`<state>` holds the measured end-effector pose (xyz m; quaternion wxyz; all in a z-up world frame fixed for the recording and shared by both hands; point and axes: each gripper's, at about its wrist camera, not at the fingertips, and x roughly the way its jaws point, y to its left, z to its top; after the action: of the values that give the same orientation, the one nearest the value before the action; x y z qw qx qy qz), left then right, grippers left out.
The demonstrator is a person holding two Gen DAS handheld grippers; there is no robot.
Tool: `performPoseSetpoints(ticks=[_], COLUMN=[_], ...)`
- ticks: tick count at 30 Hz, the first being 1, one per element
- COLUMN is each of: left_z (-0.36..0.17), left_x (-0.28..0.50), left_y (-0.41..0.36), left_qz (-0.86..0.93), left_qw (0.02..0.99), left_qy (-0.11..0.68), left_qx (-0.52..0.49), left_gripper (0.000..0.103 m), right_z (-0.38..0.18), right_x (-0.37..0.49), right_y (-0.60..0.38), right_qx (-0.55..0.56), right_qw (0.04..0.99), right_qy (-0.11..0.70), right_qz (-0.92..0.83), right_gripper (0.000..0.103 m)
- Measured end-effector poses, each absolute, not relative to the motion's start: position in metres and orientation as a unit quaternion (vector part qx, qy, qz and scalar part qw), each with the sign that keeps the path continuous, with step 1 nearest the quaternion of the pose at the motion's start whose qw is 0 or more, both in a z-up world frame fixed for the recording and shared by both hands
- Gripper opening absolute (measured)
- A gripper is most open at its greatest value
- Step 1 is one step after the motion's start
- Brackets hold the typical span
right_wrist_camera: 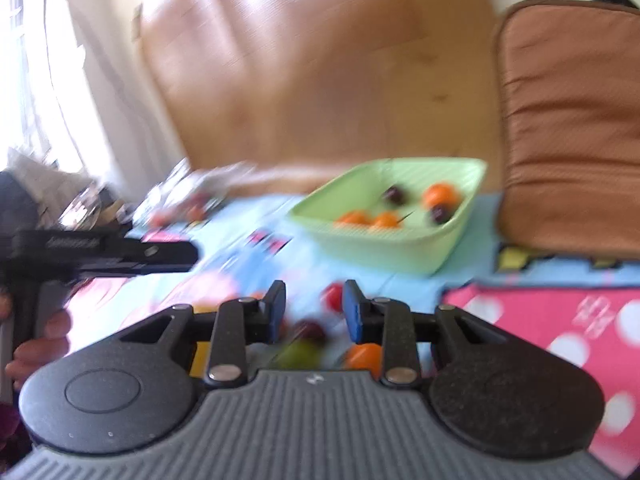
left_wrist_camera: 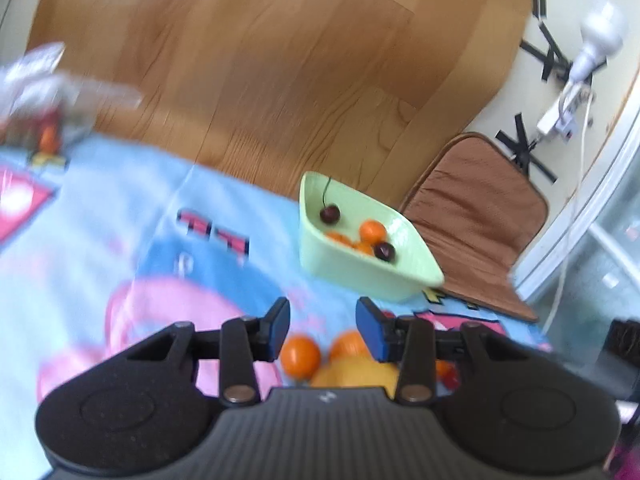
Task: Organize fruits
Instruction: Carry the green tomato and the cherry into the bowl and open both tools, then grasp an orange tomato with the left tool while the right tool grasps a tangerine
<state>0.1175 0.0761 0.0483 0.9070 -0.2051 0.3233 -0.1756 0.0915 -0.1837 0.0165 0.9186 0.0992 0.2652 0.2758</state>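
Note:
A pale green bowl [left_wrist_camera: 360, 276] stands on the blue cartoon mat [left_wrist_camera: 100, 220] and holds two dark cherries [left_wrist_camera: 329, 214] and a few small oranges [left_wrist_camera: 373, 231]. My left gripper [left_wrist_camera: 322, 320] hovers short of the bowl, open, with nothing between its blue pads. Just below it lie loose small oranges [left_wrist_camera: 300, 356] and a larger yellow-orange fruit [left_wrist_camera: 356, 372]. In the right wrist view the bowl [right_wrist_camera: 384, 248] sits ahead. My right gripper [right_wrist_camera: 314, 304] is open over a red fruit [right_wrist_camera: 333, 297], a dark cherry [right_wrist_camera: 310, 332], a green fruit [right_wrist_camera: 300, 354] and an orange [right_wrist_camera: 364, 356].
A brown cushion [left_wrist_camera: 480, 220] lies right of the bowl on the wooden floor [left_wrist_camera: 260, 60]. A blurred clear plastic container [left_wrist_camera: 48, 92] sits at the mat's far left. A power strip with a cable [left_wrist_camera: 560, 116] is at the right. A hand [right_wrist_camera: 40, 344] grips a black handle at left.

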Motion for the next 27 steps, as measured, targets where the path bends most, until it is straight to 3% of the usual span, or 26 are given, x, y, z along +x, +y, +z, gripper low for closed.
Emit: performPoseSetpoints(ticks=[7,17,27], left_z=[0.04,0.005,-0.002], left_x=[0.099,0.157,0.169], left_y=[0.1,0.095,0.089], left_qz=[-0.146,-0.189,-0.167], left_qw=[0.907,0.834,0.848], left_qy=[0.323,0.428,0.414], left_qx=[-0.226,-0.293,-0.287], left_gripper=[0.037,0.037,0.023], right_z=[0.023,0.012,0.015], right_x=[0.079,0.119,0.149], right_y=[-0.151,-0.134,-0.128], right_qx=[0.044,-0.067,-0.052], right_qw=[0.921,0.888,0.882], right_qy=[0.255,0.315,0.313], right_qz=[0.292,0.328,0.349], right_gripper=[0.034,0.034,0.035])
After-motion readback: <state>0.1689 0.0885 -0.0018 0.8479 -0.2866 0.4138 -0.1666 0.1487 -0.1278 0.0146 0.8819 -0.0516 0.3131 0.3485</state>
